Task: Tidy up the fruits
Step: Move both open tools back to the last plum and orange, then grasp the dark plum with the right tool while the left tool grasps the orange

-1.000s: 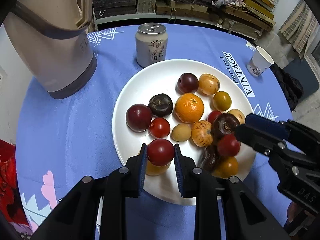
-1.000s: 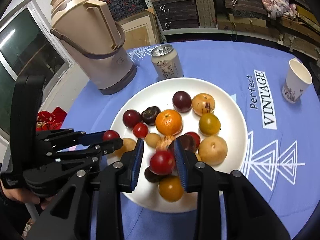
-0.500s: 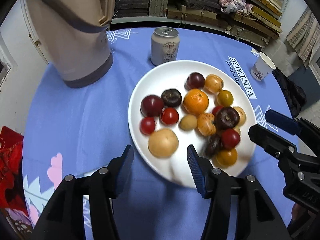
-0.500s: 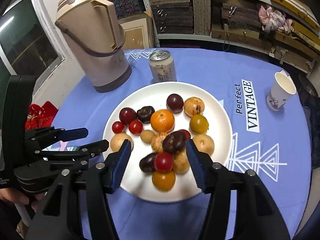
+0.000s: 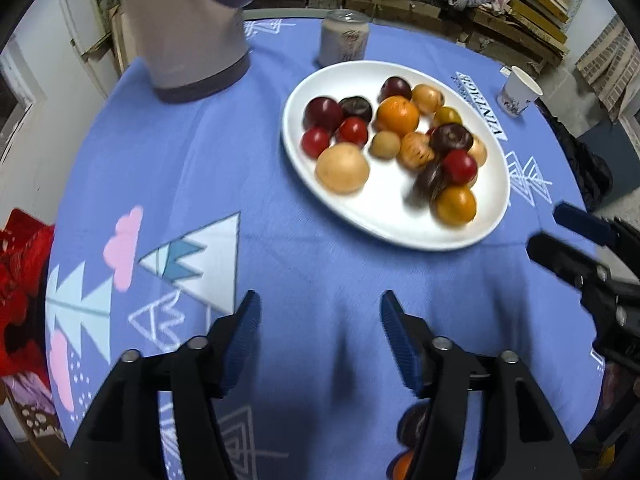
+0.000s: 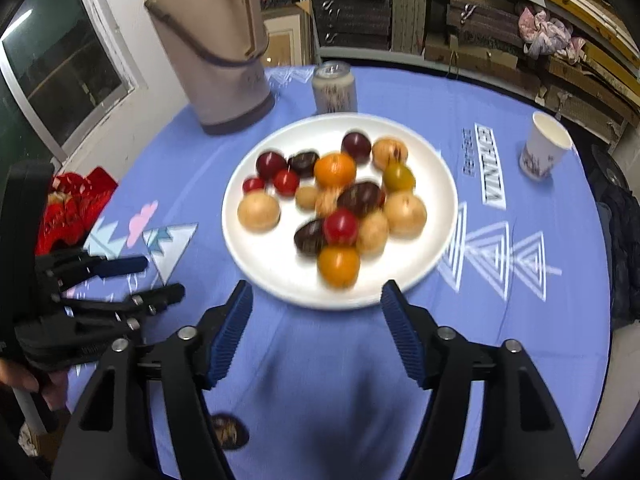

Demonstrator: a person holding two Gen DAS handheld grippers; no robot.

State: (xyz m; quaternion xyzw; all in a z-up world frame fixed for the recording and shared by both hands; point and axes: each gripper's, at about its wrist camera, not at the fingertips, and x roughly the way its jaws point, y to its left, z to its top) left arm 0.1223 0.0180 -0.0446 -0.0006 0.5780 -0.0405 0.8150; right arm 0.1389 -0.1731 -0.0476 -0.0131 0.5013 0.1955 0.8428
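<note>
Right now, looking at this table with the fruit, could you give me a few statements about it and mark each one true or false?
1. The fruit sits on a white plate. True.
2. The left tool is clamped on a red tomato. False: both it and the right tool are open with nothing between their fingers, having just been opening.
3. A drink can stands just beyond the plate. True.
4. The paper cup lies tipped over on the plate. False: it stands upright on the blue tablecloth, apart from the plate.
5. The beige flask stands on the tablecloth, off the plate. True.
</note>
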